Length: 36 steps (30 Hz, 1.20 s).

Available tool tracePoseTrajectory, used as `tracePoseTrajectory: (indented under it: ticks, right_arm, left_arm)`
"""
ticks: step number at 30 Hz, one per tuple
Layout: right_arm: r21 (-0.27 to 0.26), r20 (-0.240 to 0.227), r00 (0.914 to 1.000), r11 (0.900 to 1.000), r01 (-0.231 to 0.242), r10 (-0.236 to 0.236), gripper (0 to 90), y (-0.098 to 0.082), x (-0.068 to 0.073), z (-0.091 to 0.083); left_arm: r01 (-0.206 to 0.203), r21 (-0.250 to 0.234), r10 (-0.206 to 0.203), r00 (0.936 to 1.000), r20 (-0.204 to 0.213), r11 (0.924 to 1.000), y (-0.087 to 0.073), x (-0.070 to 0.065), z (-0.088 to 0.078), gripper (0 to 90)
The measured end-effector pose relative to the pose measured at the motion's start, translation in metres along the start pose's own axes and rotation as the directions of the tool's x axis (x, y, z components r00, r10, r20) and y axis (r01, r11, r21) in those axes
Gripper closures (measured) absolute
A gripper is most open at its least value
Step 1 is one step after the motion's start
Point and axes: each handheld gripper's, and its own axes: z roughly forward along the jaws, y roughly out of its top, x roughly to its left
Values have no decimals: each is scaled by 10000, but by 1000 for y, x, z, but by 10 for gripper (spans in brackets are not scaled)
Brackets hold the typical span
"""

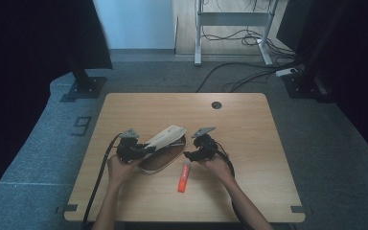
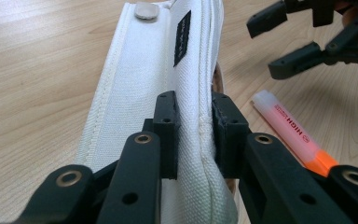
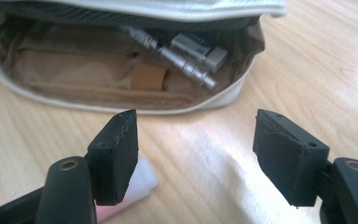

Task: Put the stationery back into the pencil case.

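Nearest on the pale wooden counter [image 1: 249, 191]: two forearms entering from the near edge, one gripper in each hand. Between them, an orange-and-pink highlighter pen [image 1: 184, 178] flat on the wood, pointing near to far, touched by neither gripper.

Just beyond, at left, the left gripper [image 2: 195, 126] clenched on the raised flap of a white fabric pencil case [image 1: 165, 146] with a tan lining; pads pressed on either side of the flap's seamed edge, flap held up and tilted so the case gapes toward the right. At right, the right gripper [image 3: 196, 140] released, black jaws wide apart over bare wood, nothing between them, close to the case's open mouth but apart from it.

Inside the open case, in the right gripper view: a silver metal pen [image 3: 177, 58] lying slantwise, a small white-and-blue eraser [image 3: 200, 49] beside it, a tan elastic loop [image 3: 149, 77] on the lining.

Farther off, a dark round cable hole [image 1: 216, 105] near the far edge of the counter.
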Motion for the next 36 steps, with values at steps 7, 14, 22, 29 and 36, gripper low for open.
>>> tracePoseTrajectory:
  ticks: [7,14,22,29,36]
  right_arm:
    - [-36,-97,9999,10000,38,-39,289,-14,9,-7]
    - [-100,-200,9997,9998,142,-144,286,-24,24,-9]
    - [-35,-187,9989,9991,428,-428,285,-30,42,-7]
    - [37,-208,9990,9992,393,-393,273,-34,50,-1]
    - [209,-22,9978,9976,666,-666,270,-35,61,7]
  left_arm:
    - [34,0,-34,10000,16,10000,0,0,0,743]
    - [9,17,-9,10000,18,10000,0,0,0,743]
    - [-19,18,19,10000,29,10000,0,-1,0,743]
    - [-22,26,21,10000,36,10000,0,-1,0,743]
    - [-38,46,38,10000,36,10000,0,-1,0,743]
